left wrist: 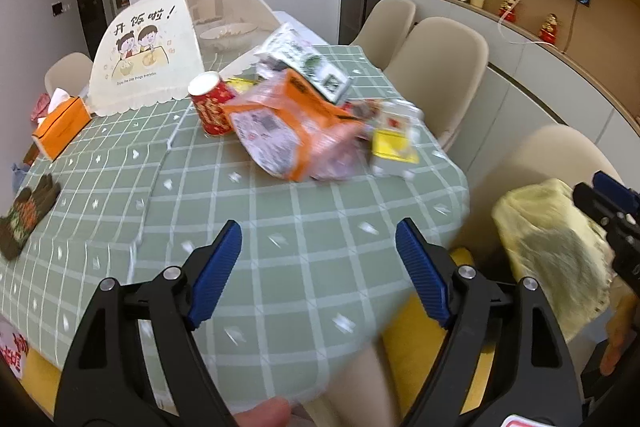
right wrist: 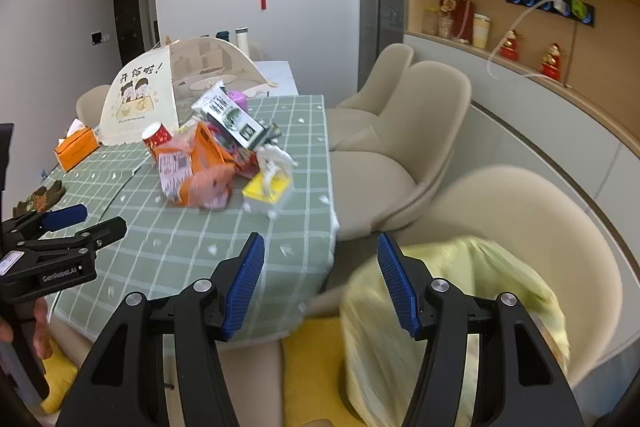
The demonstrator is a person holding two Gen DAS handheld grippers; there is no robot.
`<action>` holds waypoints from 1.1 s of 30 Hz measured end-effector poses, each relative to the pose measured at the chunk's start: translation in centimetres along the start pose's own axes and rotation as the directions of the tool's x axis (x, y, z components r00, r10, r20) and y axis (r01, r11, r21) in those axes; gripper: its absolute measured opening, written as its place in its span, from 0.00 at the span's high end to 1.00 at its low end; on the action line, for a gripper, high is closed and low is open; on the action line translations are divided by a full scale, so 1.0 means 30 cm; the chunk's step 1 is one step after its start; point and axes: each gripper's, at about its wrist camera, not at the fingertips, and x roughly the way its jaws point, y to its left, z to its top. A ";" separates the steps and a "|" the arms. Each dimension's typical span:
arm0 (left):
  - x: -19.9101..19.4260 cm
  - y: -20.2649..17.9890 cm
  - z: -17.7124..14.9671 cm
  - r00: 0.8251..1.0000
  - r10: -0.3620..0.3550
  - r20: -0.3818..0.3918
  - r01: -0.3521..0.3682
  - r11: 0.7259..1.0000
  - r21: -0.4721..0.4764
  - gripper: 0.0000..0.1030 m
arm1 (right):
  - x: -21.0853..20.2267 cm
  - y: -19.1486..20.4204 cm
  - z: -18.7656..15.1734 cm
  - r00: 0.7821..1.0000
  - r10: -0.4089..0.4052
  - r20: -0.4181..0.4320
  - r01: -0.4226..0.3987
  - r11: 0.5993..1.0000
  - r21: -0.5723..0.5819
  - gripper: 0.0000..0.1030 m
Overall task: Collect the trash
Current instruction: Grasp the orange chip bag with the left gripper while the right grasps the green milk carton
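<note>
A pile of trash lies on the green checked tablecloth (left wrist: pixel 120 187): an orange wrapper (left wrist: pixel 288 131), a red paper cup (left wrist: pixel 210 103), a black-and-white carton (left wrist: pixel 308 61) and a yellow-and-white box (left wrist: pixel 394 141). The pile also shows in the right wrist view, with the orange wrapper (right wrist: pixel 196 163) and yellow box (right wrist: pixel 268 191). My left gripper (left wrist: pixel 319 255) is open and empty above the table's near edge. My right gripper (right wrist: pixel 320 271) is open and empty, over the gap between the table and a bin lined with a yellow-green bag (right wrist: pixel 452 327), which stands on a chair (right wrist: pixel 560 227).
A mesh food cover (left wrist: pixel 148 59) and an orange tissue box (left wrist: pixel 60 131) stand at the table's far left. A dark mat (left wrist: pixel 28 215) lies at the left edge. Beige chairs (left wrist: pixel 440 67) line the right side. Shelves (right wrist: pixel 520 7) run along the right wall.
</note>
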 end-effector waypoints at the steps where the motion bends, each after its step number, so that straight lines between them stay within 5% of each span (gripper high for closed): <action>1: 0.024 0.037 0.019 1.000 -0.003 0.003 0.003 1.000 -0.003 0.25 | 0.031 0.027 0.023 1.000 0.005 -0.004 -0.005 1.000 -0.005 0.46; 12: 0.361 0.406 0.238 0.979 -0.190 -0.069 0.176 0.970 -0.165 0.26 | 0.296 0.217 0.177 0.997 -0.032 -0.071 0.030 0.999 -0.019 0.46; 19: 0.585 0.407 0.302 0.931 -0.325 -0.163 0.292 0.935 -0.200 0.44 | 0.390 0.293 0.236 0.989 -0.109 -0.102 0.109 0.994 -0.001 0.46; 24: 0.645 0.397 0.311 0.928 -0.319 -0.193 0.273 0.934 -0.230 0.54 | 0.415 0.292 0.265 0.986 -0.130 -0.103 0.134 0.991 0.023 0.46; 26: 0.660 0.404 0.310 0.916 -0.342 -0.210 0.282 0.921 -0.269 0.72 | 0.418 0.286 0.275 0.988 -0.128 -0.090 0.130 0.991 0.017 0.46; 29: 0.654 0.425 0.308 0.907 -0.368 -0.204 0.300 0.906 -0.300 0.85 | 0.426 0.276 0.285 0.992 -0.101 -0.081 0.102 0.995 0.009 0.46; 33: 0.570 0.467 0.310 0.923 -0.348 -0.166 0.287 0.907 -0.308 0.95 | 0.449 0.264 0.289 0.996 -0.041 -0.077 0.040 0.999 -0.011 0.46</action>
